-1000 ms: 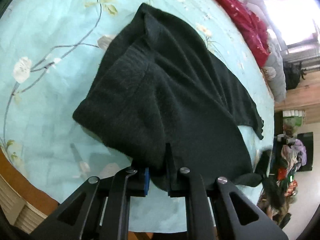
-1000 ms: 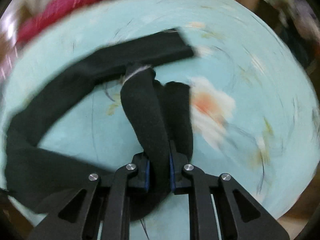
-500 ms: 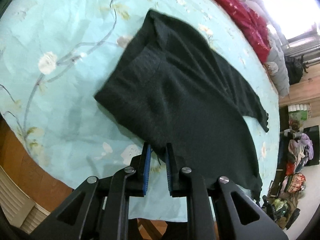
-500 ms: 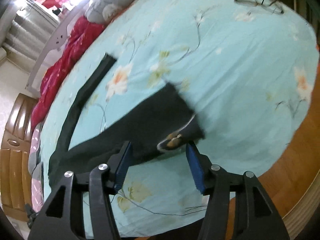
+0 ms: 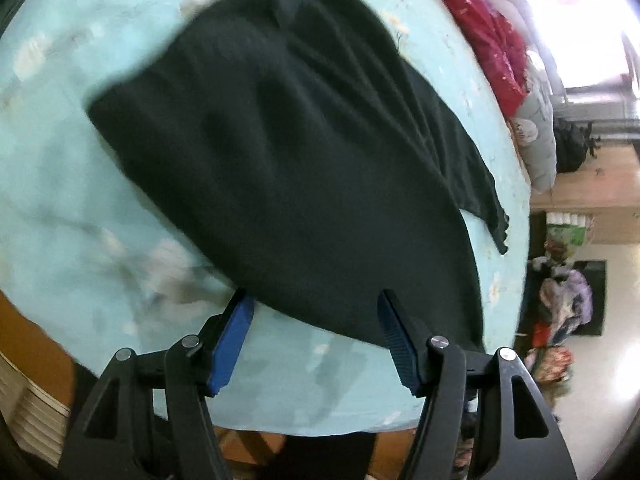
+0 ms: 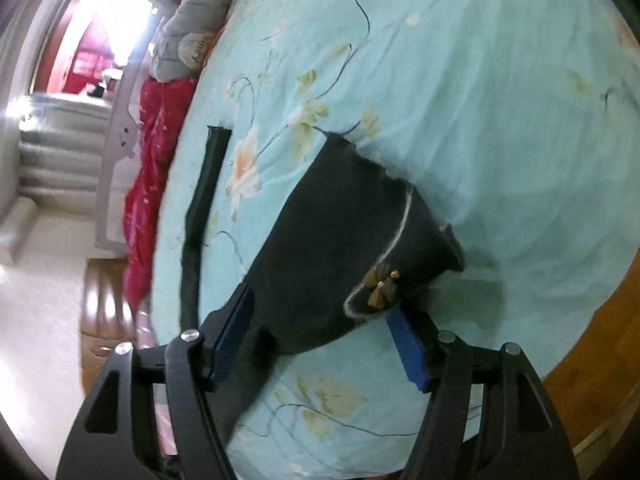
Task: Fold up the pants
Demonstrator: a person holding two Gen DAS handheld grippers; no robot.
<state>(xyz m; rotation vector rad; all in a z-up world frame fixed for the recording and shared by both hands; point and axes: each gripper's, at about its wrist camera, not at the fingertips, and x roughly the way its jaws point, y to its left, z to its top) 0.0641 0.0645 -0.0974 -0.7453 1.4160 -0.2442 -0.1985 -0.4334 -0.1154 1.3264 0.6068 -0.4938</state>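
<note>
Black knit pants (image 5: 296,160) lie spread on the light blue floral bedsheet (image 5: 60,208). In the left wrist view my left gripper (image 5: 316,316) is open, its blue pads wide apart just above the near hem of the cloth, holding nothing. In the right wrist view the pants' waist end (image 6: 344,240), with a gold ornament (image 6: 382,282) and a pale seam, lies flat on the sheet. One leg (image 6: 202,204) stretches away to the far left. My right gripper (image 6: 320,320) is open over the near edge of the waist, empty.
A red quilt (image 5: 492,40) and grey pillows (image 5: 536,120) lie at the head of the bed. The wooden bed frame (image 6: 592,360) runs along the near edge. A cluttered room corner (image 5: 560,300) lies beyond the bed.
Both grippers have let go of the pants: the left opened in the last half second, the right a little earlier. The cloth now lies flat on the sheet.
</note>
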